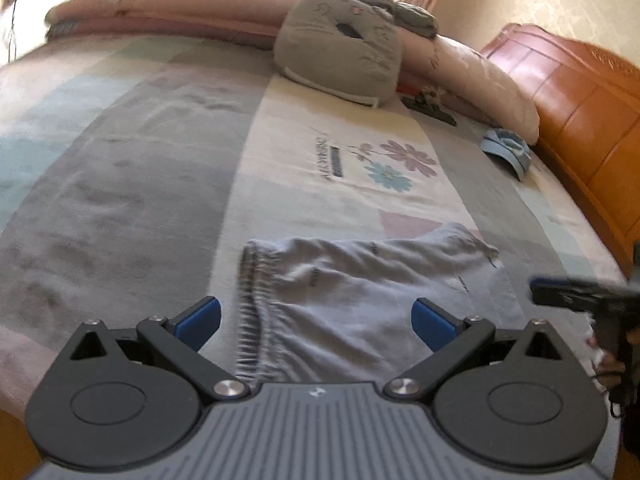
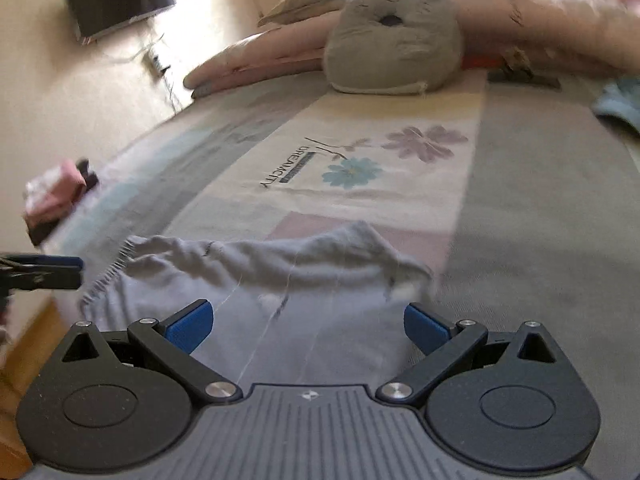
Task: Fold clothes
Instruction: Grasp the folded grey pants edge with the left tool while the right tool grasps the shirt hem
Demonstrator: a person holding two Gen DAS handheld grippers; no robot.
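At the near edge of the bed (image 1: pixel 120 168), the left gripper (image 1: pixel 316 322) is held with its jaws spread wide; nothing is pinched between the blue pads (image 1: pixel 202 322), and the gathered waistband of the grey shorts (image 1: pixel 360 292) lies just beyond them. The right gripper (image 2: pixel 308 326) is likewise spread wide and empty, poised over the same shorts (image 2: pixel 280 280), which lie crumpled near that edge. Contact with the cloth cannot be told for either. Each gripper is glimpsed, blurred, at the side of the other's view, so two are counted. One pair of shorts is seen. Farther across the bed one grey cushion (image 1: pixel 340 46) rests against pink quilts (image 1: pixel 160 12) at the far edge, and one blue cloth item (image 1: pixel 508 150) lies near the wooden headboard (image 1: pixel 580 100). A pink bundle (image 2: pixel 54 196) sits at the left edge.
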